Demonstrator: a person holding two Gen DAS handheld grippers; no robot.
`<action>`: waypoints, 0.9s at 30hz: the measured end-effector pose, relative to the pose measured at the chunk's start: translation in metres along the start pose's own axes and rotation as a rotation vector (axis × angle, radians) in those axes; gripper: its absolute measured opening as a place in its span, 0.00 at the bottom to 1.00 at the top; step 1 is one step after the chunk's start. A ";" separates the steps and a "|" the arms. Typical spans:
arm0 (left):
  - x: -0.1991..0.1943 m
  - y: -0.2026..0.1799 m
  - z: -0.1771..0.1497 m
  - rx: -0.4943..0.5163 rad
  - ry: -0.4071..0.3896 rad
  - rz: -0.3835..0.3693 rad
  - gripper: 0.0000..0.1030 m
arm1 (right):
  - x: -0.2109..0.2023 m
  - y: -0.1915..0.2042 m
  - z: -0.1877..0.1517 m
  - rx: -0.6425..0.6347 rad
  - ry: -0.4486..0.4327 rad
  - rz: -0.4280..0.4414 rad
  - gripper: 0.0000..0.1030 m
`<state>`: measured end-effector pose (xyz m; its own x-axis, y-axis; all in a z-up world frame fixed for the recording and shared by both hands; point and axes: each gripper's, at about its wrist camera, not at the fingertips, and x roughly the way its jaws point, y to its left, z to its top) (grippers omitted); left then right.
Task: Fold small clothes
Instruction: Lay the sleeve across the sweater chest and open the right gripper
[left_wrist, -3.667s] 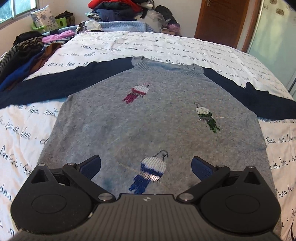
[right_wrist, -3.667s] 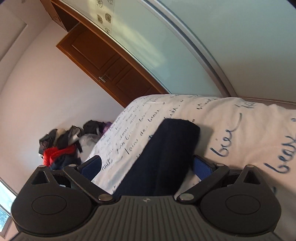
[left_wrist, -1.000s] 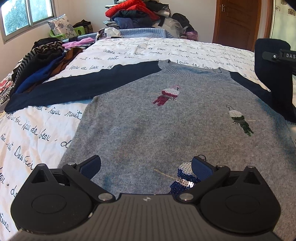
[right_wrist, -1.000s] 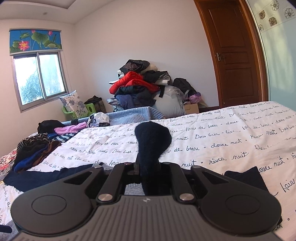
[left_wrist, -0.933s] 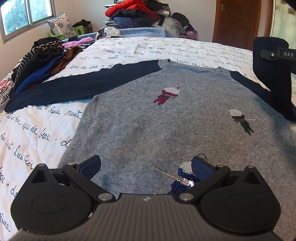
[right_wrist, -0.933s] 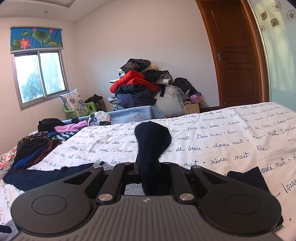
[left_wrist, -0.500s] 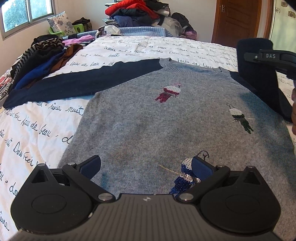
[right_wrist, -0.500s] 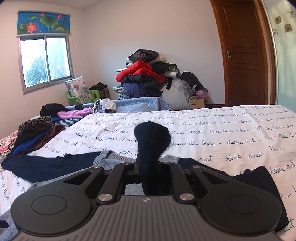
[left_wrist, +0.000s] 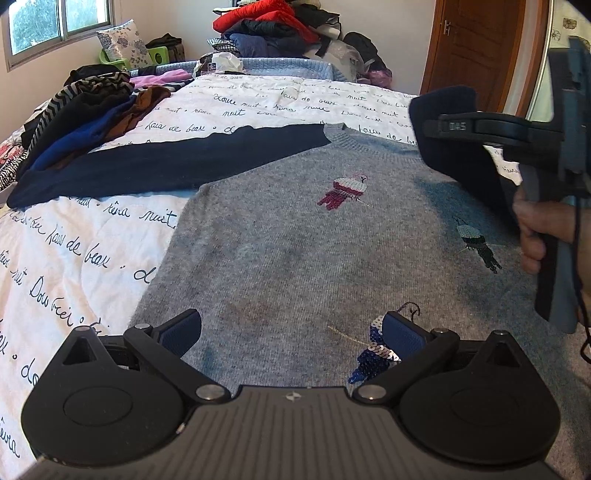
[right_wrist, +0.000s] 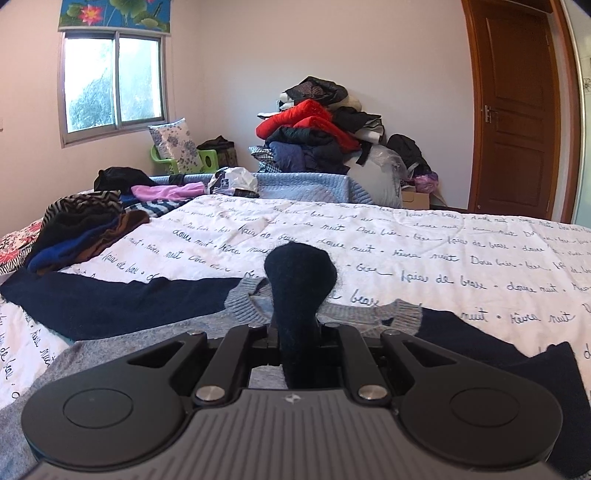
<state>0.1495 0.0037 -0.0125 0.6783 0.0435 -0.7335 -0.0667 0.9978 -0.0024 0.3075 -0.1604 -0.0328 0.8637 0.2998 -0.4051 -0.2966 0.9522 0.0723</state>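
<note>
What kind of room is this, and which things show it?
Most likely a home bedroom: a bed with a script-printed quilt, a floral pillow under the window, and a pile of clothes against the wall by a wooden door.

Sweater (left_wrist: 295, 236): flat on the bedspread (left_wrist: 74, 236), centre of the left wrist frame, collar toward the far side.
Left sleeve (left_wrist: 147, 166): stretched out to upper left, on the bedspread.
Right sleeve cuff (right_wrist: 299, 280): raised above the sweater body, centre of the right wrist frame (upper right in the left wrist frame).
Folded clothes (left_wrist: 81, 110): far left edge of the bed, behind the left sleeve.
Clothes heap (right_wrist: 317, 129): behind the bed, against the wall.
Door (right_wrist: 517, 110): right of the heap.
Window (right_wrist: 110, 81): upper left.
</note>
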 end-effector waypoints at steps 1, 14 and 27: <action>-0.001 0.000 0.000 0.000 0.000 -0.003 1.00 | 0.003 0.003 0.000 -0.005 0.004 0.003 0.09; -0.011 0.017 0.002 -0.021 -0.021 -0.002 1.00 | 0.033 0.044 -0.002 -0.099 0.023 0.014 0.09; -0.020 0.033 0.006 -0.052 -0.045 0.003 1.00 | 0.047 0.070 0.006 -0.133 0.019 0.046 0.09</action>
<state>0.1377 0.0364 0.0060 0.7104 0.0498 -0.7021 -0.1061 0.9937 -0.0368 0.3296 -0.0790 -0.0408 0.8403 0.3406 -0.4218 -0.3883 0.9211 -0.0299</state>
